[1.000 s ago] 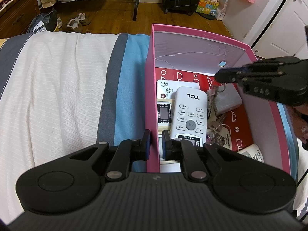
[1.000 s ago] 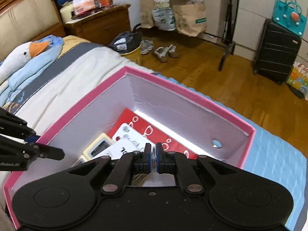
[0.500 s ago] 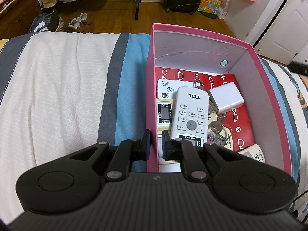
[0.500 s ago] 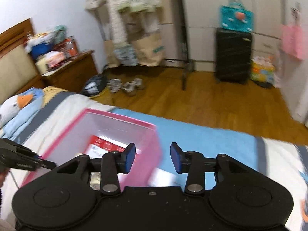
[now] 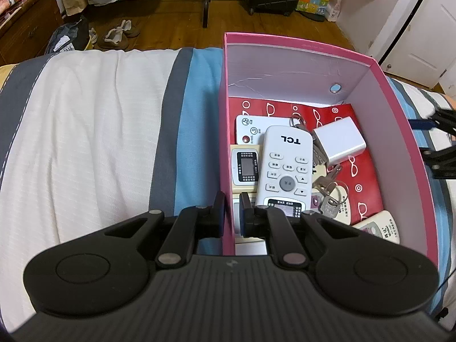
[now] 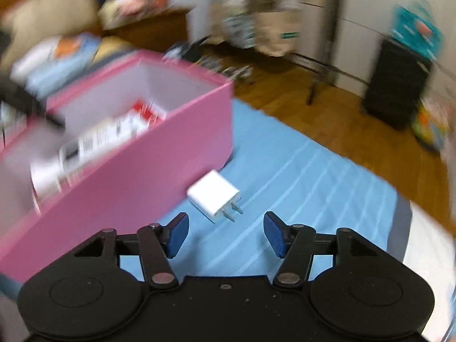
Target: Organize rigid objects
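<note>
Here, low in the left wrist frame, the left gripper (image 5: 230, 213) is clamped on the near left wall of a rigid pink cardboard box (image 5: 299, 46), which sits on a striped bedspread (image 5: 85, 131) and holds a smooth white remote (image 5: 285, 168) printed "TCL", a glossy white cube charger (image 5: 340, 144), metal keys (image 5: 327, 182) and smaller remotes on red paper patterned with spectacles. In the blurred right wrist frame, the right gripper (image 6: 226, 235), its jaws just opened with nothing between them, hovers over open ribbed blue fabric (image 6: 313, 171), where a second white plug charger (image 6: 214, 195) with two prongs lies just beside the box's outer wall at frame centre.
</note>
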`<action>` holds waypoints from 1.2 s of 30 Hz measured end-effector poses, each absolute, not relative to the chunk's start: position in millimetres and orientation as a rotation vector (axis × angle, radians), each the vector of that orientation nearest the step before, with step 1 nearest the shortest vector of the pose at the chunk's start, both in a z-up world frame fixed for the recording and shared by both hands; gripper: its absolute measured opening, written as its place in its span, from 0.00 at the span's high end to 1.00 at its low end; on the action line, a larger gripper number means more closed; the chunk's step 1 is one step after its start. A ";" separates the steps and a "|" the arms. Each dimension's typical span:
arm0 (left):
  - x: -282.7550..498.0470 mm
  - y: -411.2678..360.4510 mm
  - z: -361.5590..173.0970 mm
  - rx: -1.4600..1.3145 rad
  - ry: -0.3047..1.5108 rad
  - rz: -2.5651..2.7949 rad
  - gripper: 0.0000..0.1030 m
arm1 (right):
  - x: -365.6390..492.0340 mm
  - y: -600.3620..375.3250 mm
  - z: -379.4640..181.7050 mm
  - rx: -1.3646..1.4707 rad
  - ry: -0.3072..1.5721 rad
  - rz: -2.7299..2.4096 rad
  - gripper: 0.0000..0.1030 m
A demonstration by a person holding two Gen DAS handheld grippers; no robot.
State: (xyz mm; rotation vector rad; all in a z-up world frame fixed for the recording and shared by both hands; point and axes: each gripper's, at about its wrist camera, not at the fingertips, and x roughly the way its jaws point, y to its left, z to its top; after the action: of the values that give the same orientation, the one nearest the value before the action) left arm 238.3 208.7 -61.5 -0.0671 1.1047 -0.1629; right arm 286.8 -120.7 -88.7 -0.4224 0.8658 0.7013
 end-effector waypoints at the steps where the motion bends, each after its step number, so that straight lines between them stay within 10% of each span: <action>1: 238.6 209.0 -61.7 -0.067 1.106 -0.163 0.92 | 291.9 -115.3 -91.7 -0.473 0.865 0.724 0.38; 15: 240.2 208.9 -62.7 -0.067 1.113 -0.168 0.92 | 334.3 -56.2 -110.9 -0.808 1.006 0.967 0.43; 36: 239.6 210.4 -65.2 -0.069 1.110 -0.177 0.92 | 251.3 -100.9 17.0 -0.290 0.871 0.633 0.50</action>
State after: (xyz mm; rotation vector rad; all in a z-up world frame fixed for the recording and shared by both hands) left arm 239.6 210.4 -65.2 -0.0688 1.1097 -0.1767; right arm 251.3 -100.9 17.0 -0.2898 0.8712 0.6331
